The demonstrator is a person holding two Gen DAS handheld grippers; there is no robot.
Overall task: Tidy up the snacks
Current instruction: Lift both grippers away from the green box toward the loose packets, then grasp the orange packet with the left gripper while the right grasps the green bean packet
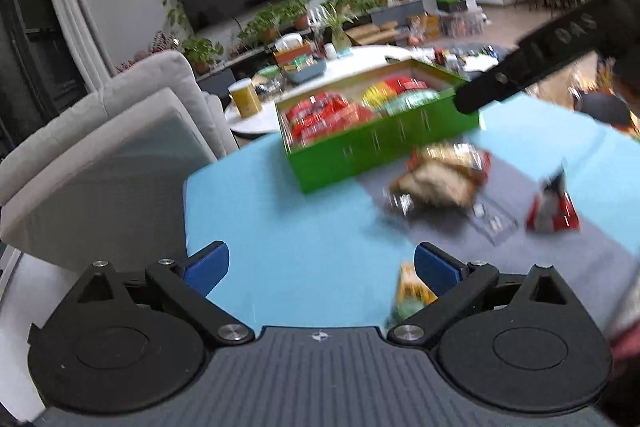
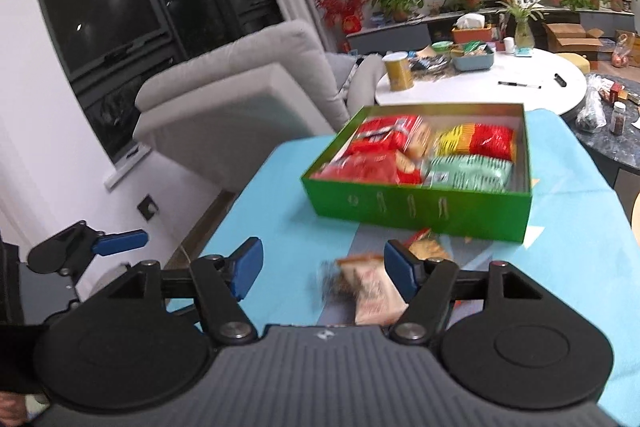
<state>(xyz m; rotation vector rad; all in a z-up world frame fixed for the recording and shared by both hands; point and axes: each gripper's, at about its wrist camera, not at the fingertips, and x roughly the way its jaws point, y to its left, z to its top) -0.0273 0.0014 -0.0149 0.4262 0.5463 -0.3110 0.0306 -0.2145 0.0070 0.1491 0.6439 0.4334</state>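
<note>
On blue table cloth (image 2: pixel 280 187), far side: green box (image 2: pixel 420 215) packed with red, yellow and pale green snack packs (image 2: pixel 432 155). Nearer, loose and blurred: tan packet (image 1: pixel 440 179), red packet (image 1: pixel 554 207). Left gripper (image 1: pixel 320 267) spread wide, empty; right gripper (image 2: pixel 324 267) spread too, pinching nothing, above tan packet.

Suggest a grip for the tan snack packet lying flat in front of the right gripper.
Probably pinch the tan snack packet across its narrow width, coming down from above. It lies flat on the blue tablecloth, lengthwise between the open right gripper fingers, clear of the green box.
</note>
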